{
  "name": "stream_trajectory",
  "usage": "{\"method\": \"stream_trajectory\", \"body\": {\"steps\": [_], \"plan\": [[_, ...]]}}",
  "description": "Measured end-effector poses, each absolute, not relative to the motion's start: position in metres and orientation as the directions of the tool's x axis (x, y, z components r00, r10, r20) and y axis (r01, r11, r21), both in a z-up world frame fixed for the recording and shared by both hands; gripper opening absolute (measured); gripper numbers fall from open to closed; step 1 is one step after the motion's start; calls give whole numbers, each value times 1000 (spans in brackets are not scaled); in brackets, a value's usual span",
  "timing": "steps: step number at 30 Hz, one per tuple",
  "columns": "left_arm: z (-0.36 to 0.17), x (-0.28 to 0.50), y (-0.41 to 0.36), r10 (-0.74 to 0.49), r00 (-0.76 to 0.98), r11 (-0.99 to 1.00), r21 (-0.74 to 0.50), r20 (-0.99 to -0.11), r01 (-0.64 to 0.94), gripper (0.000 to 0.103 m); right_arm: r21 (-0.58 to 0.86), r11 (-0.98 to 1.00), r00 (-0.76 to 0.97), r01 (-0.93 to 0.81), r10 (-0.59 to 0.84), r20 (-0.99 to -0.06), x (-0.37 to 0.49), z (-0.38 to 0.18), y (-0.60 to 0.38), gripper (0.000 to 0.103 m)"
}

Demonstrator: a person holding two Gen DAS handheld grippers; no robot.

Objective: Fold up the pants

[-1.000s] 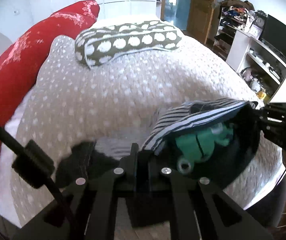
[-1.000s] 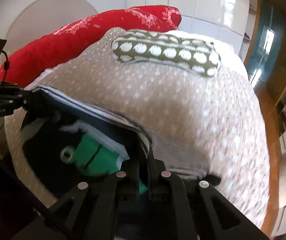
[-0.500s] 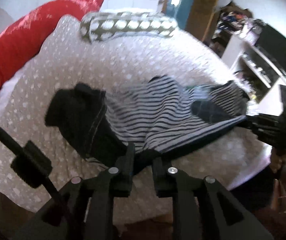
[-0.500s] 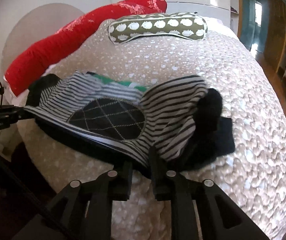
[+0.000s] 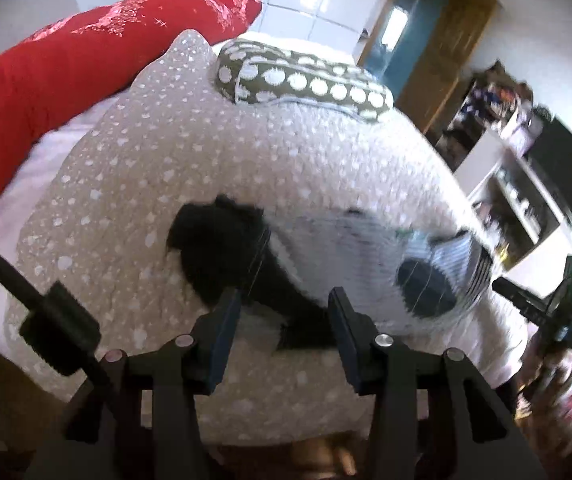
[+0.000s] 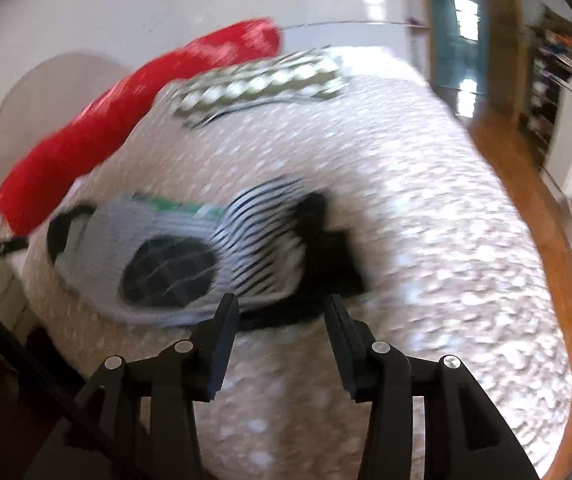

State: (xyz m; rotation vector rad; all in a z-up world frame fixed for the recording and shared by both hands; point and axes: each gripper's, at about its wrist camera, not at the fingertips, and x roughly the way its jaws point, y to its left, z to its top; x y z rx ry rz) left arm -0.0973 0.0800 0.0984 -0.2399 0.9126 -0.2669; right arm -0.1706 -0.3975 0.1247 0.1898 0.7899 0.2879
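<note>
Pants laid on the bed, both grippers spread and empty.

The pants (image 5: 342, 248) are seen lying on the dotted bedspread (image 5: 246, 160) near its front edge: striped cloth with a dark round patch (image 6: 168, 270) and black parts at either end, a green strip showing along the far edge. The left gripper (image 5: 284, 306) and right gripper (image 6: 282, 312) have just been opening; in each view nothing is pinched, and the near black edge of the garment shows in the gap between the fingers. The fabric is judged light, soft and limp, likely to sag and bunch, not fragile. Hold is best taken at the near black edge, at two well-separated points. No brand, label or writing can be read; both views are motion-blurred.
</note>
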Motion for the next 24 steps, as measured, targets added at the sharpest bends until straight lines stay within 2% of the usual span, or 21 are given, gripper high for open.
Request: {"method": "stream_trajectory", "body": {"steps": [5,7,8,9,10,13,17,22,24], "plan": [[86,-60,61,-302,599,946,-308,-741,96,45,409,910,705,-72,337,-625,-141,129,-421,48],[70,-47,55,-221,588,970,-240,-778,47,45,420,906,688,-49,335,-643,-126,123,-417,48],[62,-43,53,-178,579,979,-202,-795,25,45,427,903,676,-46,343,-652,-120,119,-414,44],[54,-41,52,-152,566,984,-179,-810,7,45,429,902,660,-54,355,-662,-115,116,-409,33],[45,-40,53,-134,548,986,-167,-825,-10,45,420,904,640,-77,368,-674,-110,115,-401,11],[35,-44,53,-106,546,990,-137,-831,-16,45,371,922,648,-114,352,-675,-110,124,-394,11],[34,-48,49,-81,561,994,-110,-824,-17,45,400,915,688,-52,323,-650,-111,128,-417,11],[29,-50,48,-70,573,994,-103,-816,-26,47,300,948,678,103,154,-718,-119,108,-441,11],[28,-50,47,-63,578,995,-94,-813,-23,49,369,922,687,119,191,-701,-127,107,-456,17]]}}
